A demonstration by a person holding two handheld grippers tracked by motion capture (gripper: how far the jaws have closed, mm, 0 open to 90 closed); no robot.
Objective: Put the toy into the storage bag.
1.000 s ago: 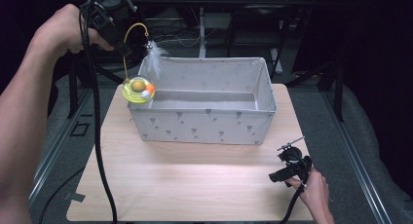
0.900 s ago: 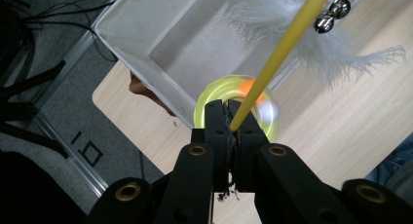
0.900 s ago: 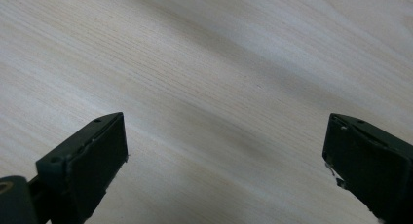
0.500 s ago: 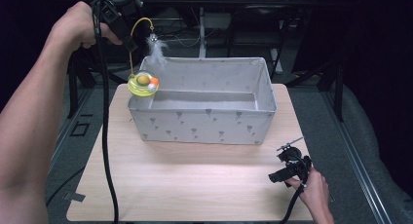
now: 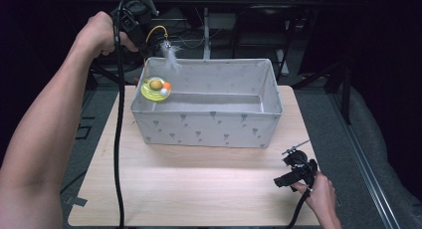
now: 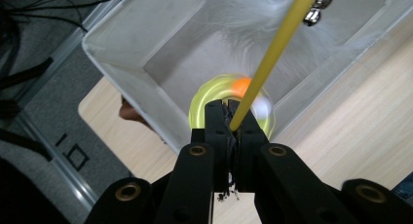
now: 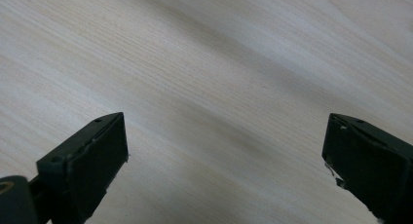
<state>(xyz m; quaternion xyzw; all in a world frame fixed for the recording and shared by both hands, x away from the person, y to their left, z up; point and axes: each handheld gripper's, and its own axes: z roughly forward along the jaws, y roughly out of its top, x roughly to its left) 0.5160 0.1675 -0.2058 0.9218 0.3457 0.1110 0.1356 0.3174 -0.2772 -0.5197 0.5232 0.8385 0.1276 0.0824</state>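
**Cat Toy Held Over Fabric Bin**

One rectangular bin (image 5: 206, 123) of pale grey fabric, printed with small dark triangles, stood on a light wood-grain tabletop (image 5: 199, 189). Its soft walls rose straight from a flat floor, and nothing lay on the floor that could be seen.

Above the bin's far left corner hung a single cat toy (image 5: 156, 88): a round yellow-green disc carrying one orange ball and one white ball, topped by a thin, curved yellow wire (image 6: 277, 53). A tuft of white feathers (image 5: 170, 58) and small silver bells (image 6: 316, 5) dangled from the wire's upper end. The left gripper (image 6: 229, 118), raised over that corner, had its fingers pressed together on the yellow wire, so the toy swung clear of the bin wall; in the left gripper view the disc and balls were blurred.

The right gripper (image 5: 297, 170) sat low at the tabletop's near right edge, well apart from the bin. Its two black fingers (image 7: 90, 158) were spread wide, holding nothing, with bare wood between them.
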